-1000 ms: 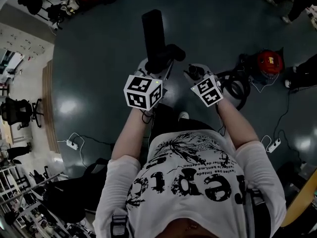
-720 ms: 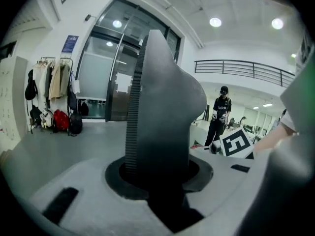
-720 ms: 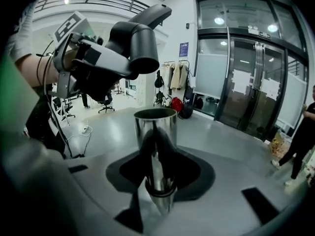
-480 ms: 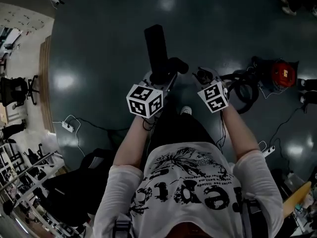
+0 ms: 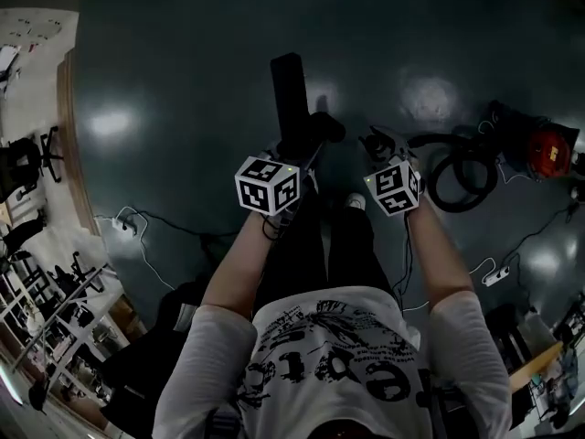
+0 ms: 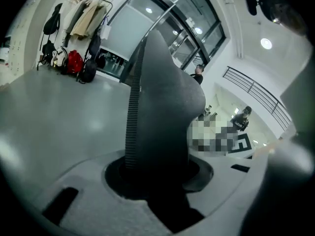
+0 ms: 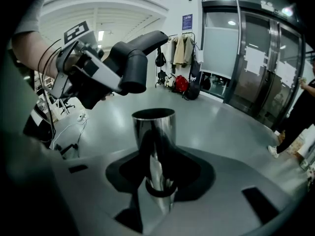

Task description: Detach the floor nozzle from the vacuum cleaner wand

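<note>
Left gripper (image 6: pixel 157 195) is clamping its jaws, which are standing only a little apart, around the black neck of the floor nozzle (image 6: pixel 162 107). The ribbed neck is sitting right in the gap and sticking up out of it. Right gripper (image 7: pixel 157 191) is pinching the chrome wand (image 7: pixel 153 127) low down. Its jaws are tight on the tube, and the open mouth of the tube is pointing away from the camera with nothing plugged into it.

So the main job is looking done to me. In the right gripper view the nozzle's neck is hanging off to the left in the other gripper, well apart from the bare tube end. From the head view the two pieces are sitting side by side in front of the person's legs, with the nozzle's long black head reaching away from them toward the far edge of the floor (image 5: pixel 183 80). I can't tell whether the head is touching the floor or hanging just above it.

What's left, I'm guessing, is just parking the two parts somewhere, the nozzle down flat and the wand over by its hose.

Further out toward the right edge of the floor, the black hose (image 5: pixel 452 176) is lying in a loop. Beyond it the red canister vacuum (image 5: pixel 548 149) is sitting near the right edge.
</note>
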